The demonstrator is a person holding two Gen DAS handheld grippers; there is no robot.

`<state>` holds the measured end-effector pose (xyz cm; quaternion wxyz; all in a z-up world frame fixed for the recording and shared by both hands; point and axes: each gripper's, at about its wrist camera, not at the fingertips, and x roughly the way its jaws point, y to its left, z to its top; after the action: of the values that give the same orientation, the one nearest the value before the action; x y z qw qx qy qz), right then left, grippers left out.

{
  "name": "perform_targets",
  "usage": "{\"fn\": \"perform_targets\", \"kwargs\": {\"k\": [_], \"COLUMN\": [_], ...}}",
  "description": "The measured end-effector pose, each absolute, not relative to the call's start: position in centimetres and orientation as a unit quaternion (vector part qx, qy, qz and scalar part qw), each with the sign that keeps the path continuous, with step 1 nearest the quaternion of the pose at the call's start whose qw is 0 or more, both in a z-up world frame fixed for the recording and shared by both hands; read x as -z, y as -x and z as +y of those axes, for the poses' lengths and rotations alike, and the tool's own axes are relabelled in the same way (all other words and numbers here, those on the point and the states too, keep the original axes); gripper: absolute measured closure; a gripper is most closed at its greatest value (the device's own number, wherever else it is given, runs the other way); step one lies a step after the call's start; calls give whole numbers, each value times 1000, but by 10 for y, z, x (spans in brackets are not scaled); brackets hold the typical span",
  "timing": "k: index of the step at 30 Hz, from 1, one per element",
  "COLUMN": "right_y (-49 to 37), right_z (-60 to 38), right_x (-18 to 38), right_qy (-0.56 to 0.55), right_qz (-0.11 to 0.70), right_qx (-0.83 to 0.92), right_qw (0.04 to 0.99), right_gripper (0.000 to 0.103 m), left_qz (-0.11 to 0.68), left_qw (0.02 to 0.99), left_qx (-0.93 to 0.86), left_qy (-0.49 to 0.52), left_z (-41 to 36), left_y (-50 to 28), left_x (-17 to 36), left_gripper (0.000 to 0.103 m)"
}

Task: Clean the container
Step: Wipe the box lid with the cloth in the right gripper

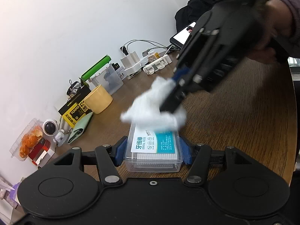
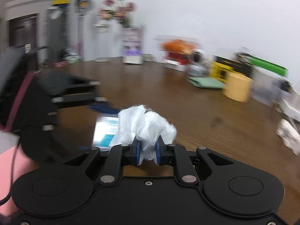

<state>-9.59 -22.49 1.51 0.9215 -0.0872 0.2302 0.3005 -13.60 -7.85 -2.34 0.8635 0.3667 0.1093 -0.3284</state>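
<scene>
While your left tool point(image 1: 153, 150) clamps the floss box point(image 1: 154, 152) just above the counter point(image 1: 234, 121), your right tool point(image 2: 148, 150) pinches a white wipe point(image 2: 148, 125). That wipe rests on the box's far lid.

A dark brown wood-grain table point(image 1: 234, 116) carried clutter along the wall. At ten o'clock in the left wrist view stood a round pale yellow cup point(image 1: 98, 99) beside a flat mint-green wallet point(image 1: 79, 129); at twelve o'clock lay a white power strip point(image 1: 157, 65).
</scene>
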Motion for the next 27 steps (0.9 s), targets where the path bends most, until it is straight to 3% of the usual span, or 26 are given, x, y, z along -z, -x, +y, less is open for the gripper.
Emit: {"fn": "perform_targets", "kwargs": {"k": [9, 18, 27], "right_y": [112, 88, 115], "right_z": [-194, -221, -199], "right_x": [-19, -17, -17], "right_qy": [107, 89, 106], "right_qz": [214, 221, 210], "right_qx": [-371, -287, -353], "right_qw": [897, 928, 906], "right_gripper": [86, 86, 86], "left_qz": [118, 113, 116], "left_qw": [864, 863, 864], "left_qx": [336, 333, 334], "left_qy": [-356, -361, -358], "left_z": [-78, -80, -80], "left_y": [133, 135, 133], "left_x": [22, 25, 25], "left_gripper": [46, 46, 46]}}
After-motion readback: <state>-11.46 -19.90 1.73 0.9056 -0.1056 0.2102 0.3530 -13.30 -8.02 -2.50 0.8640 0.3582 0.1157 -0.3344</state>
